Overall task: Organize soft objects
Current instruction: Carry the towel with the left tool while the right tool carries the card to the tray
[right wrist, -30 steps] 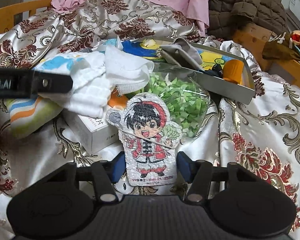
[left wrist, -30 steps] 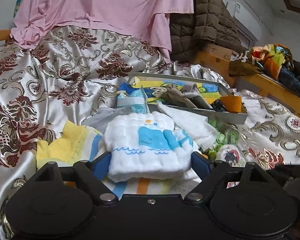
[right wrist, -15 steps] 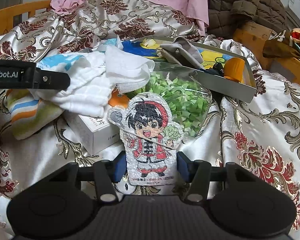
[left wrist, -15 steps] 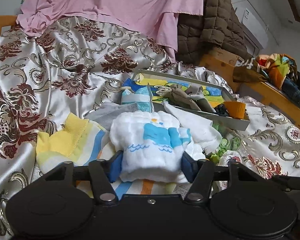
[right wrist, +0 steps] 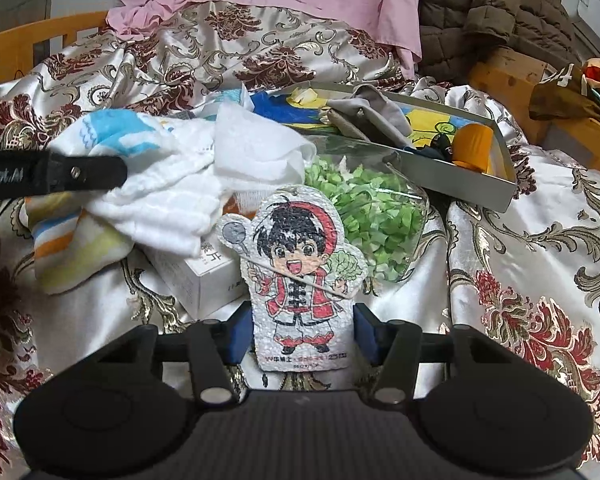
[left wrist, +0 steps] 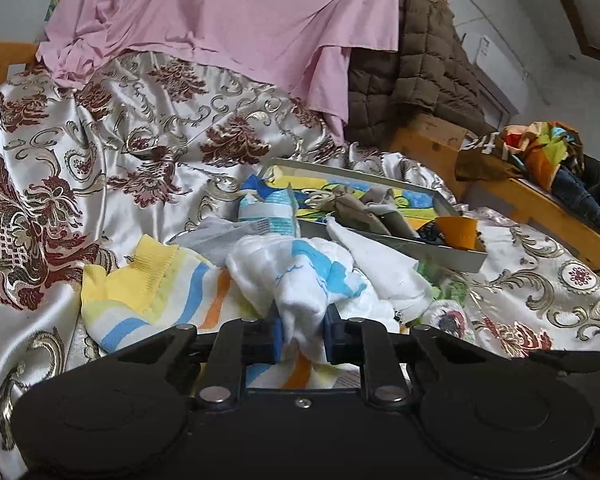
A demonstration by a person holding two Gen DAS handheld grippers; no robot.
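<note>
My left gripper (left wrist: 301, 334) is shut on a white cloth with blue print (left wrist: 306, 280), bunched between its blue pads. The cloth also shows in the right wrist view (right wrist: 160, 184), with the left gripper's finger (right wrist: 52, 176) across it. It lies on a yellow, blue and orange striped sock (left wrist: 152, 292). My right gripper (right wrist: 302, 338) stands around a cartoon-boy sponge cloth (right wrist: 300, 276); its pads sit at the cloth's two sides. A plain white cloth (right wrist: 256, 156) lies beside the pile.
A grey tray (left wrist: 460, 258) holding socks and an orange cup (right wrist: 472, 146) sits behind the pile. A clear bag of green pieces (right wrist: 372, 216) and a white box (right wrist: 204, 276) lie on the floral satin bedspread (right wrist: 540, 260). Pink sheet and brown jacket hang behind.
My left gripper has closed from wide open onto the white and blue cloth, squeezing it into a bunch. The right gripper narrowed slightly around the cartoon cloth.
</note>
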